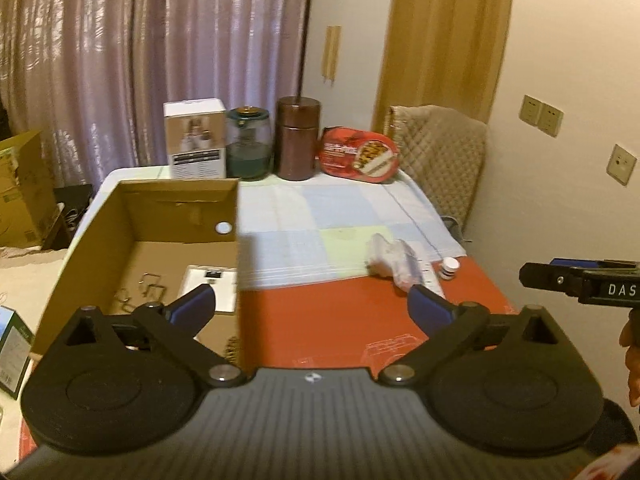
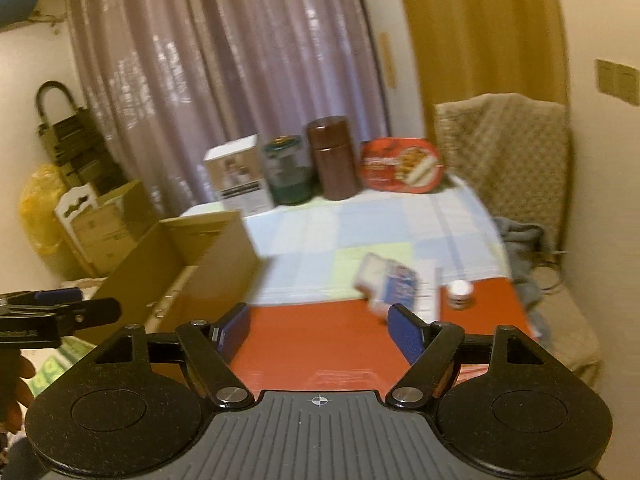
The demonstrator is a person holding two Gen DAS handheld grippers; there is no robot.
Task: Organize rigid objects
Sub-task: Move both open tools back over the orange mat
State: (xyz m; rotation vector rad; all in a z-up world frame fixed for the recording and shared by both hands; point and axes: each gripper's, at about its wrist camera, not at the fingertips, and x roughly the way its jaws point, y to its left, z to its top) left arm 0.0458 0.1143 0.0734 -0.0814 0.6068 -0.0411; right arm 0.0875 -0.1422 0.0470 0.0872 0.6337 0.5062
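My left gripper hangs open over the red mat, with nothing between its blue pads. Left of it stands an open cardboard box holding a white card and several metal clips. Ahead on the right lie a plastic-wrapped packet and a small white bottle. My right gripper is also open and empty, a short way short of the packet and the bottle. The cardboard box sits to its left.
Along the table's far edge stand a white carton, a green glass jar, a brown canister and a red tin. A padded chair is at the far right. A checked cloth covers the far half of the table.
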